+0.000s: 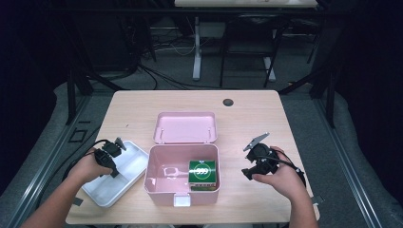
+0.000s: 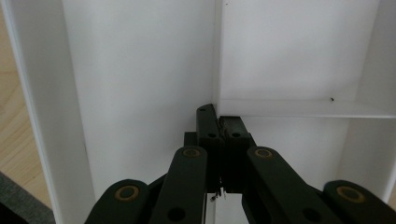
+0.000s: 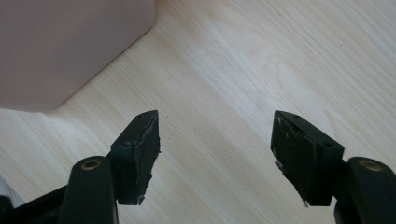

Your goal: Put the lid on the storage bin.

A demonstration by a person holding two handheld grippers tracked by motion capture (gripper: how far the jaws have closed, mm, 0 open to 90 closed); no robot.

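Note:
An open pink box (image 1: 149, 176) stands at the table's front centre, its lid (image 1: 185, 127) lying flat behind it. Inside, at the right, lies a green packet (image 1: 203, 172). Left of the box sits a white divided tray (image 1: 121, 183). My left gripper (image 1: 113, 152) reaches into the tray; in the left gripper view (image 2: 220, 135) its jaws are pressed together in line with the tray's (image 2: 140, 70) dividing wall. My right gripper (image 1: 248, 164) hovers over bare table to the right of the box. It is open (image 3: 215, 140) with nothing between its fingers, and the pink box's corner (image 3: 60, 46) shows at upper left.
The wooden table (image 1: 247, 118) has a round cable hole (image 1: 228, 102) near its far edge. Beyond it are dark floor, cables and the legs of another desk (image 1: 196, 52). Grey padded floor borders the table on both sides.

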